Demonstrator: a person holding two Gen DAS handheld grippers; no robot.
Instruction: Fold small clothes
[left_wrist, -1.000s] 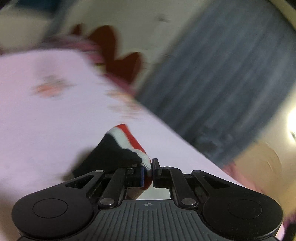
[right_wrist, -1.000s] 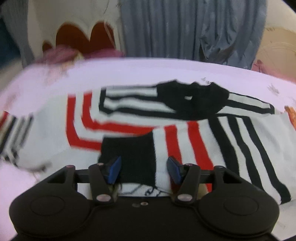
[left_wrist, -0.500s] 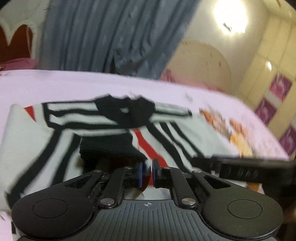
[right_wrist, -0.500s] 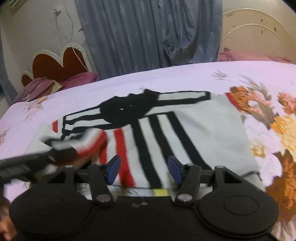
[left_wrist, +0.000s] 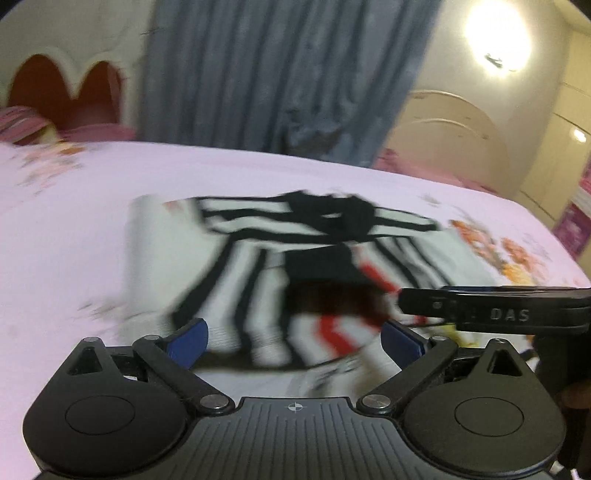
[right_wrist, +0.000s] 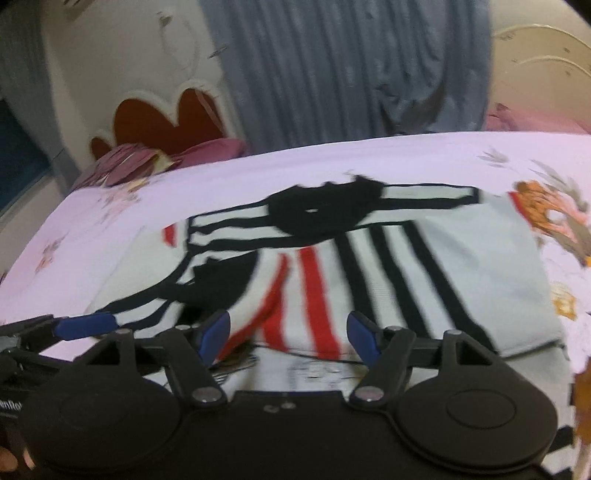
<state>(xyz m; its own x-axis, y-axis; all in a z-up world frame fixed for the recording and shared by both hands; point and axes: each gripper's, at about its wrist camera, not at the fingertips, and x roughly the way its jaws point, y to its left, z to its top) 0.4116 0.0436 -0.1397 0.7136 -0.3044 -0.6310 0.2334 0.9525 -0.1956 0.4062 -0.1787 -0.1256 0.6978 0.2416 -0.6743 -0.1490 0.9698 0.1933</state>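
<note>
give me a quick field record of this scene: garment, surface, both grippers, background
garment: striped sweater, white with black and red stripes, black collar, sleeves folded in over the body
surface: pink floral bedsheet, sweater lying flat on it
left gripper: open, jaws just opened, nothing gripped, over the sweater's near edge
right gripper: open, jaws just widened, nothing gripped
background: grey-blue curtain, heart-shaped red headboard

A striped sweater (right_wrist: 332, 266) lies on the floral pink bed (right_wrist: 332, 158).
</note>
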